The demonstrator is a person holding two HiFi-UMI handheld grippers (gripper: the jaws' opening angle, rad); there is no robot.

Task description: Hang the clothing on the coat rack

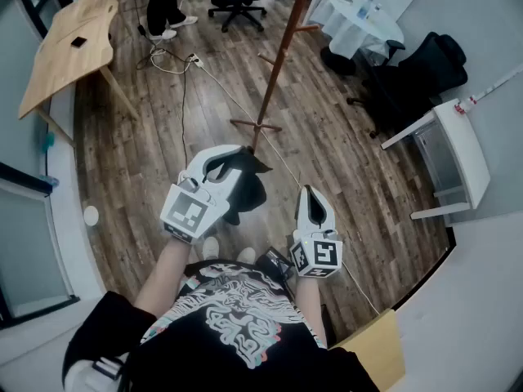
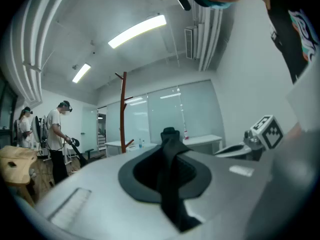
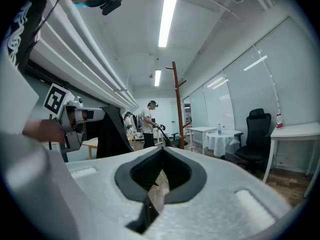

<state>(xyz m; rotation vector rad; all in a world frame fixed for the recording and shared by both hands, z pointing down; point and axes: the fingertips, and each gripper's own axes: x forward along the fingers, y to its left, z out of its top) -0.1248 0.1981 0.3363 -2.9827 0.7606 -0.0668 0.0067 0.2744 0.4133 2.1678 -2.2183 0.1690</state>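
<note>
Head view looks down on the left gripper [image 1: 227,160], its jaws pinched together on a fold of the black clothing [image 1: 247,188]. The clothing hangs in a bunch from them above the wooden floor [image 1: 343,170], on the near side of the brown coat rack [image 1: 282,51] and apart from it; the left gripper view shows a dark strip of that cloth clamped between the jaws. To the right, the right gripper [image 1: 313,194] has its jaws fully together with nothing between them, also short of the rack.
</note>
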